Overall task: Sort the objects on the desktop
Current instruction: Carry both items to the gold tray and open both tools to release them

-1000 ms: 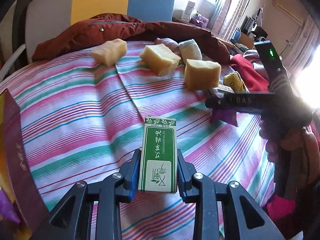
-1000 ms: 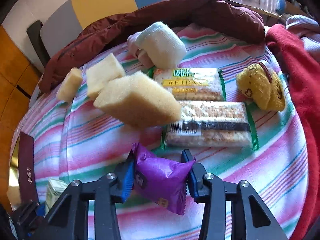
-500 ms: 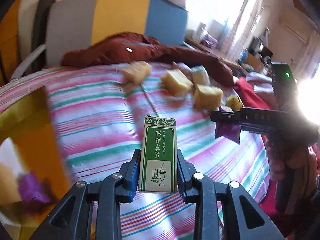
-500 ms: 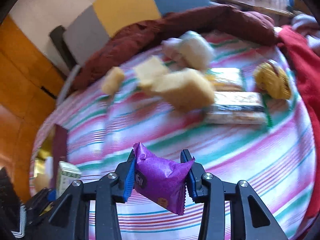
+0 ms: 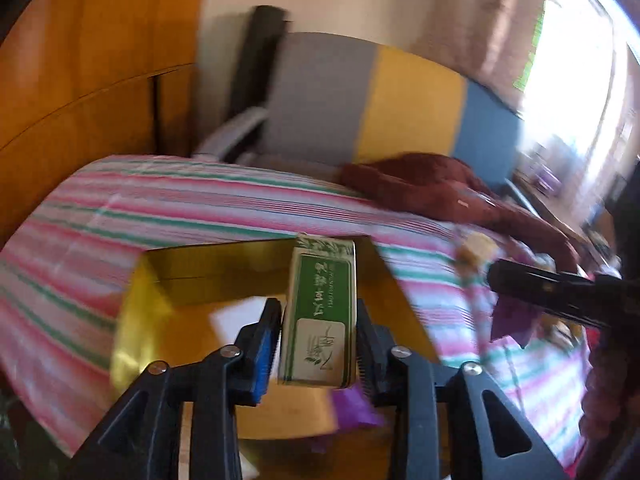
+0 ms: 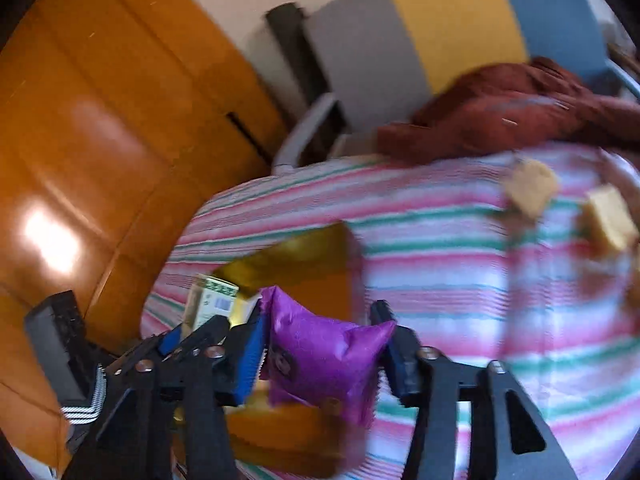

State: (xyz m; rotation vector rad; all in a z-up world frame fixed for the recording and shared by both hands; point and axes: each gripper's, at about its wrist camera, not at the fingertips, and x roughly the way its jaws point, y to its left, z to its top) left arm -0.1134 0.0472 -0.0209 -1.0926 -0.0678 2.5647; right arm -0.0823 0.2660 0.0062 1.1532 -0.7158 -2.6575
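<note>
In the left wrist view my left gripper (image 5: 318, 320) holds its jaws around a green and white carton (image 5: 318, 312). The jaws are opening and the pads stand just off the carton's sides. It hangs over an open gold-lined box (image 5: 172, 280), where a purple packet (image 5: 352, 408) lies. In the right wrist view my right gripper (image 6: 322, 320) is opening too. A puffy purple snack packet (image 6: 320, 356) sits loose between its pads, above the gold-lined box (image 6: 304, 256). The left gripper and the carton (image 6: 212, 300) show at lower left.
The striped cloth (image 6: 460, 280) covers the surface. Two yellow sponge blocks (image 6: 532, 188) (image 6: 610, 220) lie at the far right. A maroon jacket (image 6: 500, 116) lies at the back, before a grey, yellow and blue chair (image 5: 372, 100). Orange wooden panels (image 6: 100, 140) stand on the left.
Both grippers have swung left, away from the sponges and snack bars, to above the gold-lined box. Their jaws have parted from the carton and the purple packet.
</note>
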